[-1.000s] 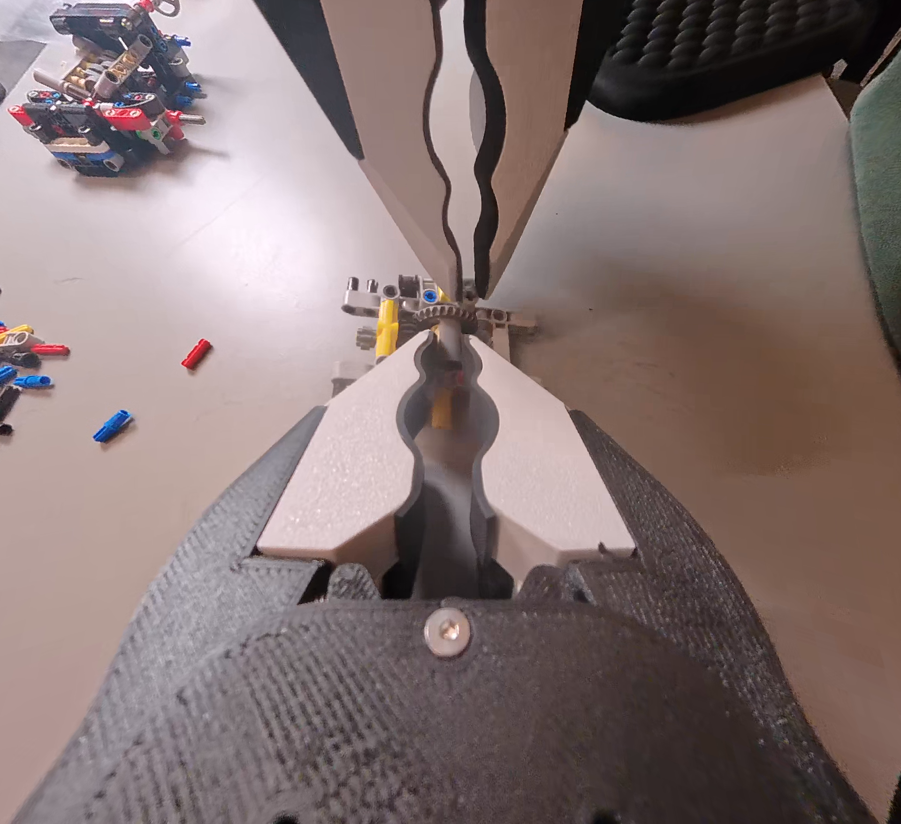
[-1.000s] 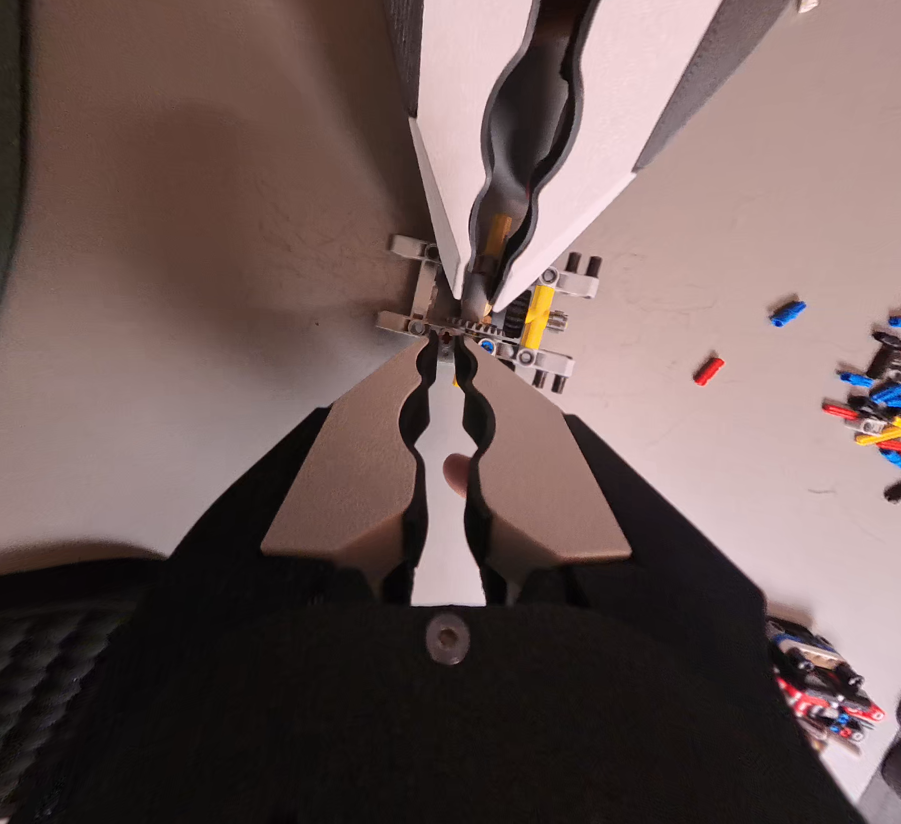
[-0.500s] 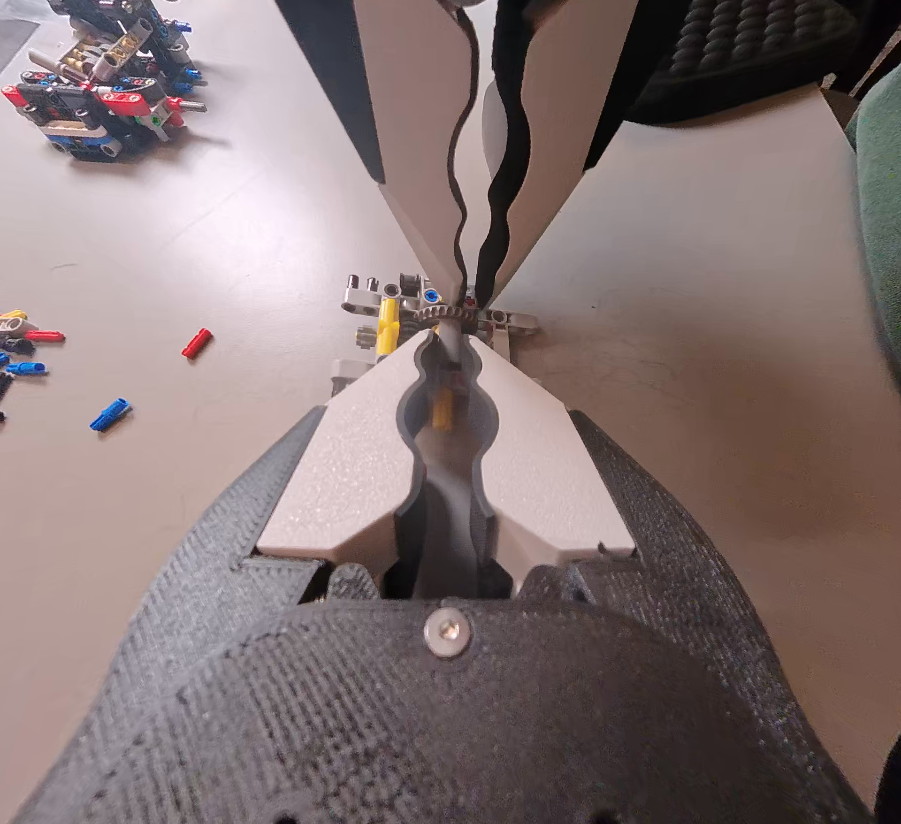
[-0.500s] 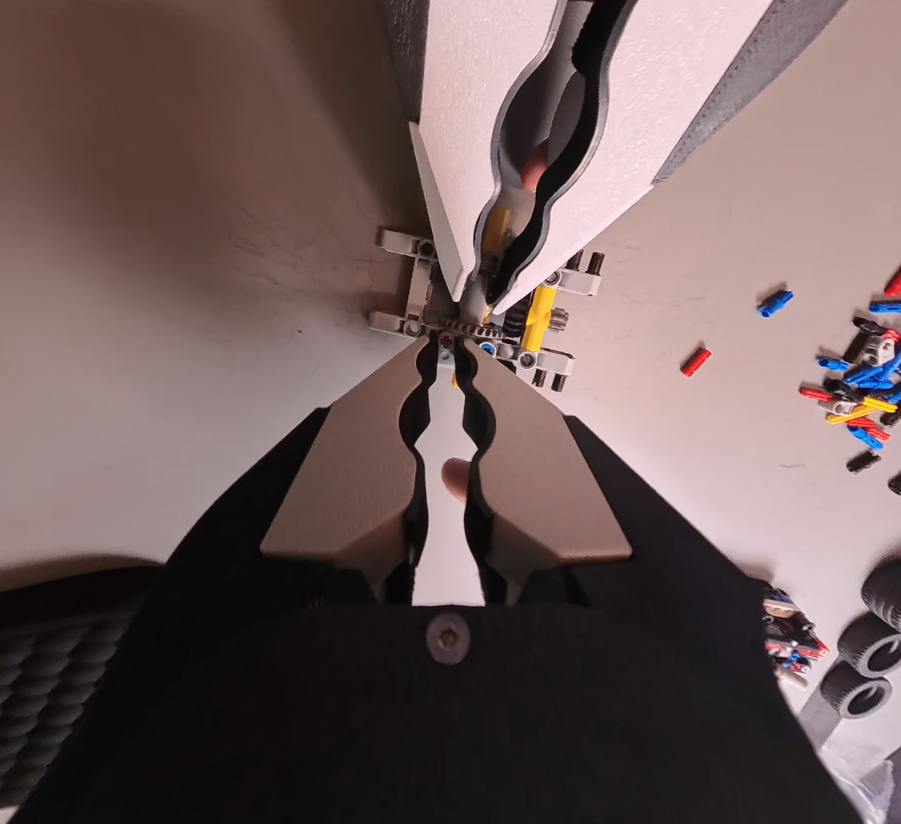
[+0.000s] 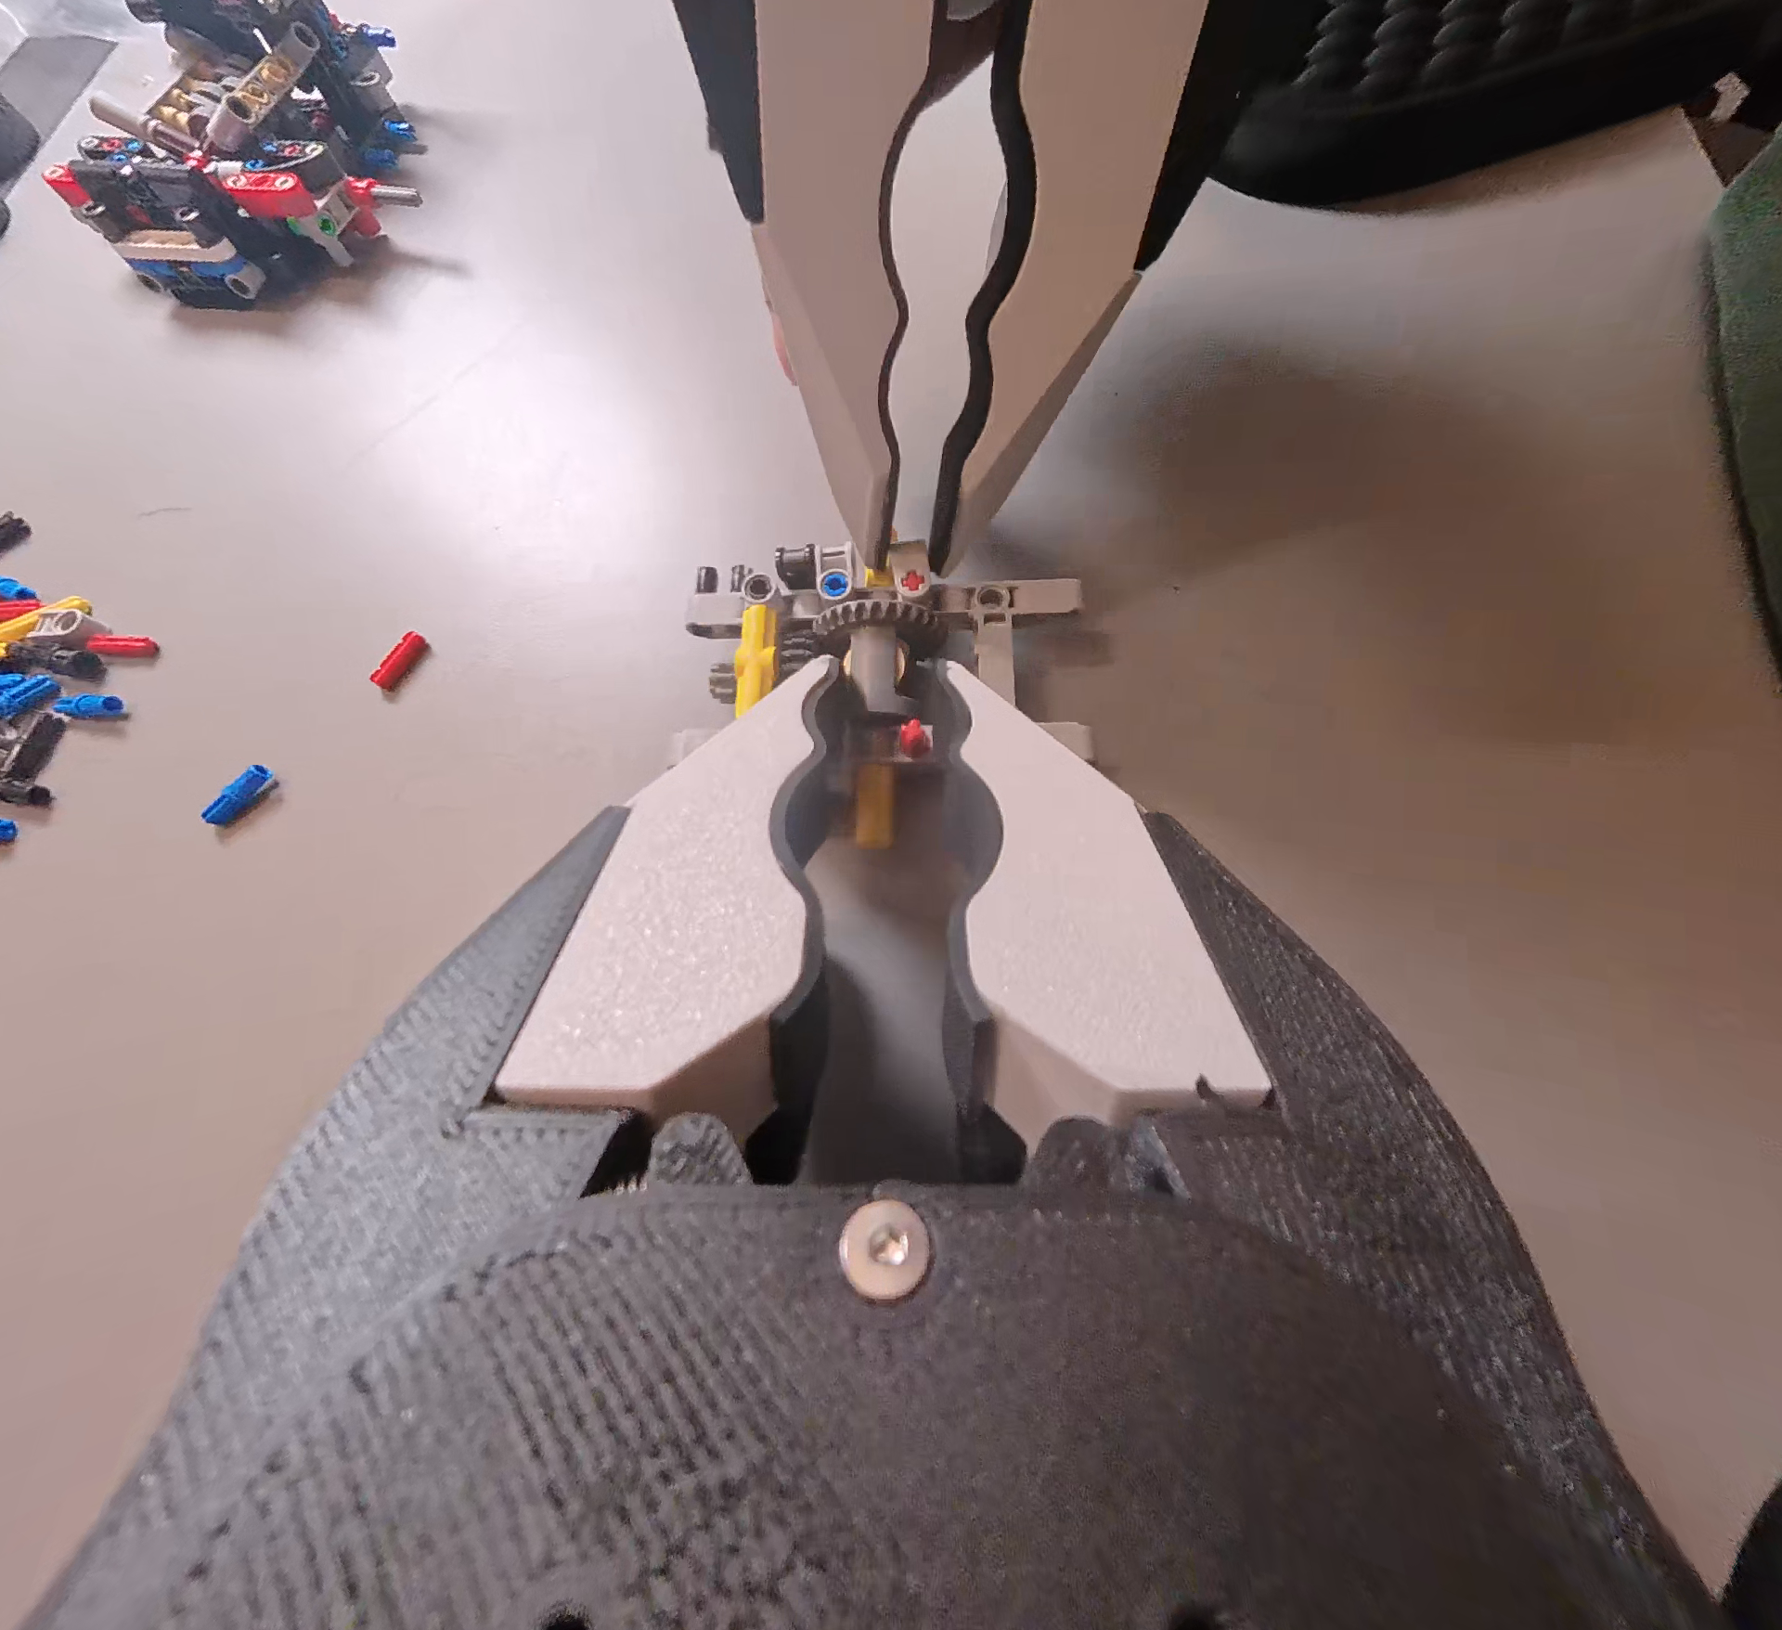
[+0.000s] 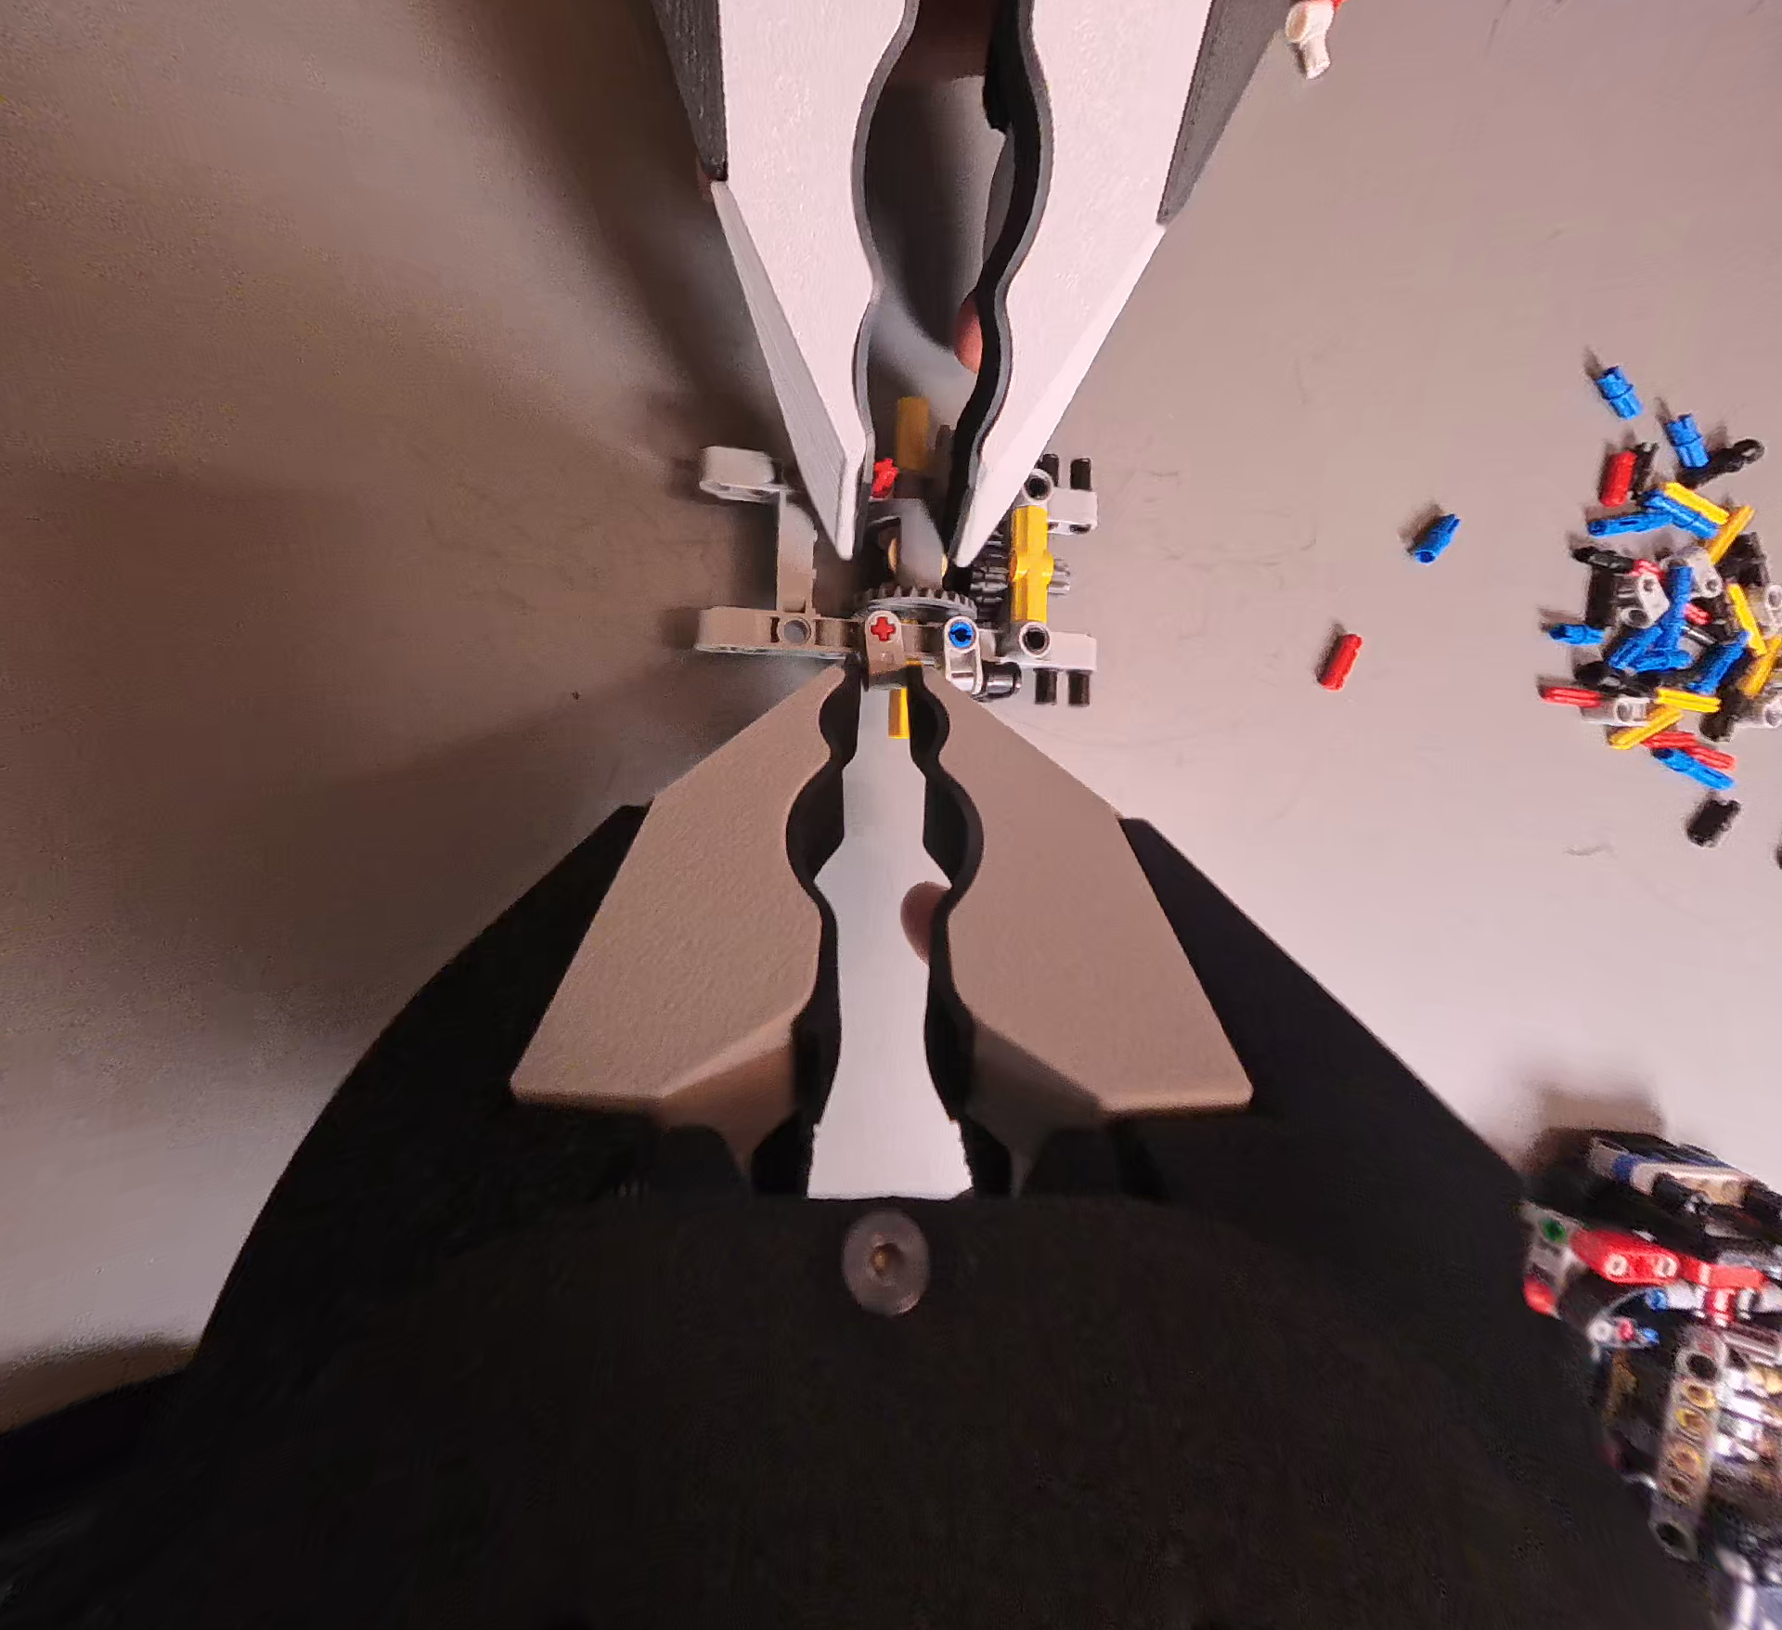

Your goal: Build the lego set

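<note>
On the tabletop (image 5: 1350,716), reading the left wrist view from its left edge: a finished black-and-red module (image 5: 231,127) sits far off, a heap of loose pins (image 5: 48,677) lies nearer, then a lone red pin (image 5: 398,661) and a blue pin (image 5: 238,795).

In the middle stands the grey frame (image 5: 1022,595), its long beam running crosswise between the two tools. The left tool (image 5: 882,687) comes at it from the near side, clamped on the grey shaft below the gear (image 5: 873,619), so it steadies the work. The right tool (image 5: 906,552) meets it from the far side, nose to nose.

In the right wrist view the right tool's (image 6: 882,696) tips are narrowly parted and straddle a yellow axle (image 6: 897,716) under the connector with a red cross (image 6: 882,631); whether they actually pinch it is hard to tell.

The axle lies along the right tool's own line, so any push should probably run straight ahead into the frame. There are no containers; the spare parts lie loose.
</note>
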Available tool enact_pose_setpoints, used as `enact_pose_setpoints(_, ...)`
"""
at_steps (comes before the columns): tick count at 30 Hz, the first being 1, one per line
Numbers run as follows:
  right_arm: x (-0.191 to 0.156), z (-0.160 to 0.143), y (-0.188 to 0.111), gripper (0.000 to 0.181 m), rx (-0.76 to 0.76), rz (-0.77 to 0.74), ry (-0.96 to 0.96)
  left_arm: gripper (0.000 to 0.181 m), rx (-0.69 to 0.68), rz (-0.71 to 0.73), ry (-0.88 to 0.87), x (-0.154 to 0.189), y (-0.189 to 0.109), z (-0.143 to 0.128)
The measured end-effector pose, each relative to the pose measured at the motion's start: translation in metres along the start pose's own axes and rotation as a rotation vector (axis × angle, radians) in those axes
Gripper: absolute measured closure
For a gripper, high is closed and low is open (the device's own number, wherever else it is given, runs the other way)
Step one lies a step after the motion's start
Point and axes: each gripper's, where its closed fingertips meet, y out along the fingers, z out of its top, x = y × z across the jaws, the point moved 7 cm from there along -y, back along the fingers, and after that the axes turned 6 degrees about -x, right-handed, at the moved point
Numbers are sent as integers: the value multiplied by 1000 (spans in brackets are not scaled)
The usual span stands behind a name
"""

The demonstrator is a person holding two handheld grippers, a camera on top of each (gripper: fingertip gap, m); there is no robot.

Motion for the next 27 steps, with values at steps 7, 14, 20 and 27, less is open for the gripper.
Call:
enact_pose_setpoints(7, -3, -2, 0, 174, 34, -25, 153, 164, -11, 92, -5, 7, 1, -1)
enact_pose_setpoints(14, -12, -2, 1, 174, 87, -106, 377, 164, -6, 80, -48, 8, 0, -2)
enact_pose_setpoints(20, -18, -2, 2, 174, 124, -131, 464, 161, 17, 9, -108, 8, -3, -2)
enact_pose_setpoints(27, -19, -1, 1, 174, 135, -104, 309, 136, 10, -95, -118, 13, -3, 0)
